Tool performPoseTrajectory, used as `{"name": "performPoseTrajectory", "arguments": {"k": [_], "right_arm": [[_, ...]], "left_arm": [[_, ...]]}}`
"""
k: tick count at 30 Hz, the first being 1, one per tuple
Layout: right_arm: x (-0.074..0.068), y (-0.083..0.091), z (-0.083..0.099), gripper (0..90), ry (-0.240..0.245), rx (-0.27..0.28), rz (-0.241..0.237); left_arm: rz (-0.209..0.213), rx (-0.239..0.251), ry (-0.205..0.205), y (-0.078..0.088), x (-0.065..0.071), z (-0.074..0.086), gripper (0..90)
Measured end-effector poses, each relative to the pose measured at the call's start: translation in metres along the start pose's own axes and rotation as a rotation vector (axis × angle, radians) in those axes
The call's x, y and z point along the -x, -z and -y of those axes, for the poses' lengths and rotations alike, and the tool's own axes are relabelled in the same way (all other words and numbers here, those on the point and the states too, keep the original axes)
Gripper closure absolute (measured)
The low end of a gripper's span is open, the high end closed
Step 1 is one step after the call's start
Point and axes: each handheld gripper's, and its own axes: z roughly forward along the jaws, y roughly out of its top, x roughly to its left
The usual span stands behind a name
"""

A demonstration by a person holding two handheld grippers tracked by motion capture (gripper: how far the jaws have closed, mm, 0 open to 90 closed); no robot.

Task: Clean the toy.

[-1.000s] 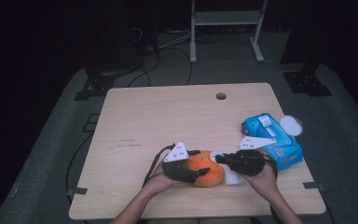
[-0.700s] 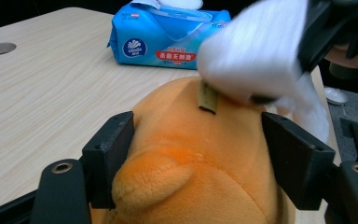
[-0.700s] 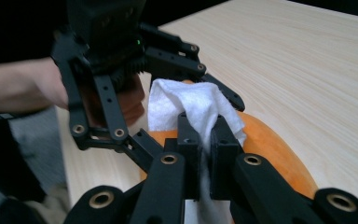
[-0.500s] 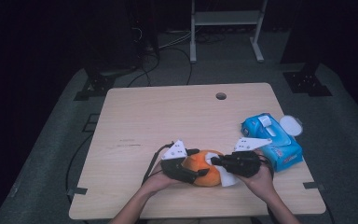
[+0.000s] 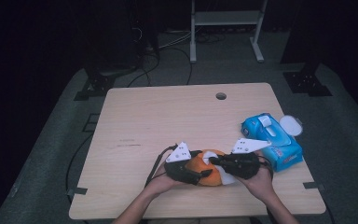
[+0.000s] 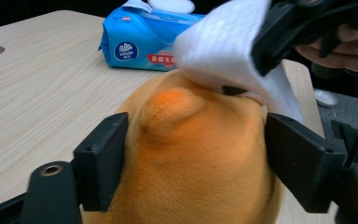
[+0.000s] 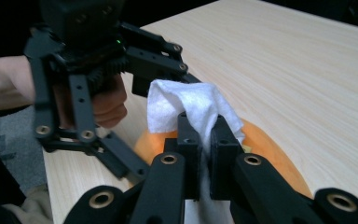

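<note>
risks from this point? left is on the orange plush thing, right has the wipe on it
1. The left gripper brackets the soft orange plush object and its jaws have just been shifting; whether the pads press is unclear, so wiping could push it loose.
2. The right gripper pinches the white wipe by one bunched fold; dragging may pull it free.
3. The two grippers work close together and could collide.
</note>
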Motion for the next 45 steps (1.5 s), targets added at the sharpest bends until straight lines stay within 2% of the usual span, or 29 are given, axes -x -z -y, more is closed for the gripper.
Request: {"name": "performPoseTrajectory", "arguments": {"k": [1,4,5,6,7,8,10,12,13,15,17,18,21,22,25,26,27,28,30,32,35,36,37,41,45], "right_arm": [[0.006,-0.001,0.003,84.9,-0.017,-0.008,-0.002],[0.012,0.001,0.006,84.9,-0.034,-0.008,0.003],[0.016,0.005,0.007,84.9,-0.045,-0.006,0.015],[0.017,0.006,0.008,84.9,-0.049,-0.006,0.015],[0.018,0.007,0.009,84.9,-0.055,-0.005,0.012],[0.019,0.006,0.009,84.9,-0.058,-0.008,0.010],[0.021,0.006,0.010,84.8,-0.059,-0.012,0.007],[0.023,0.007,0.011,84.8,-0.061,-0.011,0.010],[0.023,0.008,0.011,84.8,-0.062,-0.012,0.019],[0.026,0.012,0.012,84.8,-0.067,-0.009,0.039],[0.032,0.015,0.014,84.8,-0.093,-0.004,0.039],[0.033,0.016,0.015,84.8,-0.104,0.000,0.038],[0.034,0.016,0.015,84.8,-0.114,0.004,0.031],[0.033,0.015,0.015,84.8,-0.114,0.005,0.026],[0.028,0.018,0.011,84.9,-0.110,0.029,0.024],[0.028,0.018,0.011,84.9,-0.110,0.029,0.024],[0.029,0.024,0.007,85.0,-0.124,0.072,0.013],[0.029,0.026,0.005,85.0,-0.132,0.092,0.005],[0.032,0.029,0.004,85.0,-0.151,0.122,-0.014],[0.033,0.028,0.004,85.0,-0.161,0.127,-0.015],[0.036,0.014,0.012,85.0,-0.178,0.056,0.010],[0.035,0.010,0.014,85.0,-0.169,0.027,0.021],[0.034,0.007,0.014,85.1,-0.167,0.019,0.024],[0.024,0.011,0.005,85.1,-0.122,0.044,0.036],[0.012,0.012,-0.001,85.1,-0.089,0.050,-0.011]], "left_arm": [[0.008,0.008,0.010,0.003,-0.004,0.000,19.7],[0.003,0.018,0.028,0.005,-0.009,0.001,13.0],[0.004,0.015,0.072,0.003,-0.014,0.005,11.4],[0.004,0.015,0.072,0.003,-0.014,0.005,11.2],[0.014,0.014,0.089,0.000,-0.014,0.007,11.8],[0.023,0.000,0.061,-0.001,-0.011,0.009,13.1],[0.032,-0.014,0.049,0.000,-0.009,0.007,15.4],[0.059,-0.026,0.035,0.003,-0.008,0.005,17.1],[0.081,-0.026,0.018,0.005,-0.008,0.006,19.0],[0.102,-0.014,0.012,0.007,-0.009,0.007,20.6],[0.083,-0.014,0.047,0.006,-0.012,0.009,16.7],[0.065,-0.048,0.065,0.000,-0.014,0.012,11.7],[0.069,-0.083,0.066,-0.013,-0.012,0.022,5.0],[0.062,-0.085,0.048,-0.015,-0.010,0.022,5.9],[0.036,-0.072,0.025,-0.010,-0.006,0.014,26.2],[0.031,-0.055,0.016,-0.005,-0.006,0.010,26.2],[0.027,-0.036,0.009,0.000,-0.005,0.004,30.1],[0.054,-0.003,0.025,0.011,-0.005,-0.007,30.5],[0.069,0.019,0.034,0.021,-0.004,-0.016,30.7],[0.064,0.018,0.023,0.024,-0.003,-0.018,30.7],[0.009,-0.089,0.035,0.019,-0.009,-0.010,31.6],[0.009,-0.089,0.035,0.019,-0.009,-0.010,32.2],[0.000,-0.081,0.074,0.017,-0.013,-0.006,32.2],[-0.033,-0.081,0.095,0.017,-0.015,-0.007,31.2],[-0.044,-0.072,0.112,0.015,-0.014,-0.008,30.8]]}}
